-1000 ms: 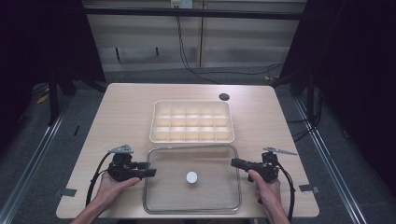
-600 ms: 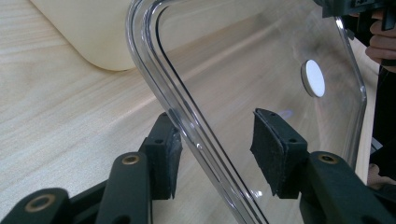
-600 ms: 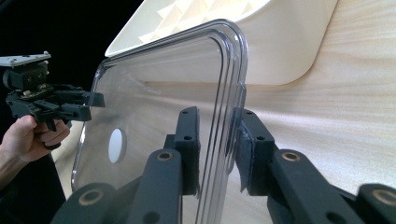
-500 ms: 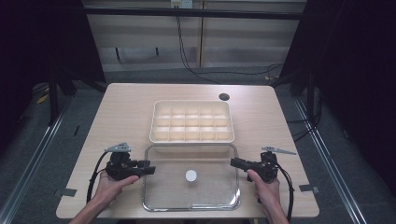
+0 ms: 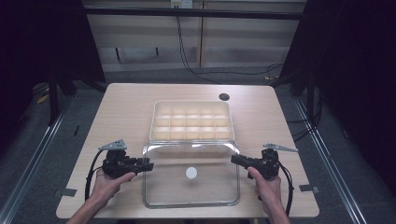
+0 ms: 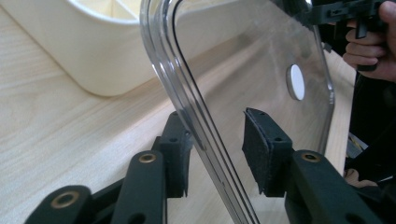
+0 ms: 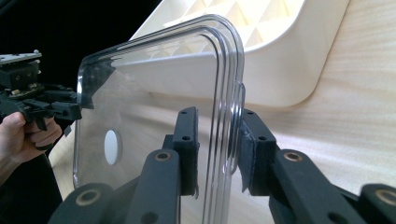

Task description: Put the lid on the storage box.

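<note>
while the cream divided tray (image 5: pixel 192 121) stands with bare compartments (all alike), the clear lid (image 5: pixel 191 173) lies just in front, long axis across the surface (image 5: pixel 126 112). left tongs (image 6: pixel 219 140) have been closing, rim between, one pad apart; right tongs (image 7: pixel 218 142) clamp the opposite rim.

You're in a lab-style recording bay: a bare wooden table (image 5: pixel 140 112) mid-frame, black curtains (image 5: pixel 355 70) at both sides, cables (image 5: pixel 187 56) trailing at top.
</note>
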The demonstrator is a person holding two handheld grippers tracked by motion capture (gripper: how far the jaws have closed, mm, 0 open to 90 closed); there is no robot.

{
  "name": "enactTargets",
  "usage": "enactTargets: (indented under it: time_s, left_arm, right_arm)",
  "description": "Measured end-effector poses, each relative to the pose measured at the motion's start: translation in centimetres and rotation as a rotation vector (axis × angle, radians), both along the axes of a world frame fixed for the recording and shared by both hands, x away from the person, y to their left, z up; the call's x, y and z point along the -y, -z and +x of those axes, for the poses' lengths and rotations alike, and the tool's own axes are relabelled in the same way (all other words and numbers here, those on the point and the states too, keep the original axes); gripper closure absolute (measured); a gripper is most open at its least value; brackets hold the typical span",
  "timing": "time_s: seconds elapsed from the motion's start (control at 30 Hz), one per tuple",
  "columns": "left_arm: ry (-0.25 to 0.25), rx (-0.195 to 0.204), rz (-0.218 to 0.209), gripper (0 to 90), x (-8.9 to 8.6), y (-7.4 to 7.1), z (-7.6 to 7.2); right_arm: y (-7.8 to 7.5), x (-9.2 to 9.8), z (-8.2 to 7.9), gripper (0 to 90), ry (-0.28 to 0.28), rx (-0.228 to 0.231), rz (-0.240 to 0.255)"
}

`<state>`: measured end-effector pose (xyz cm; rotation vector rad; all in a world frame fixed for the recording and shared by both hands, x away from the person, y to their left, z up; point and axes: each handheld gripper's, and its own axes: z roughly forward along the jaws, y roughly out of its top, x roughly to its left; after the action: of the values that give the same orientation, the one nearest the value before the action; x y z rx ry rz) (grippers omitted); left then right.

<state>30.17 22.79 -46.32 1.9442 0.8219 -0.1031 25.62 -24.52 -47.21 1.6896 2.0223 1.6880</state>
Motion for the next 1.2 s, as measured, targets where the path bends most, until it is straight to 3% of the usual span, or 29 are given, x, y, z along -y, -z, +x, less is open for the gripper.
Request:
enactTargets:
  time_s: [0.3, 1.03, 1.2]
  left_arm:
    - [-0.011, 0.029, -0.041, 69.0, -0.4, -1.3, -0.2]
    - [-0.015, 0.099, -0.050, 72.9, -0.9, -3.3, -0.7]
    - [-0.030, 0.107, -0.061, 73.2, -1.0, -3.7, -0.7]
  right_arm:
    - [-1.4, -0.2, -0.2, 71.8, 0.017, 0.042, -0.005]
    - [-3.4, -0.7, 0.0, 71.5, 0.011, 0.076, -0.031]
    - [-3.9, -0.8, 0.2, 71.3, 0.014, 0.105, -0.027]
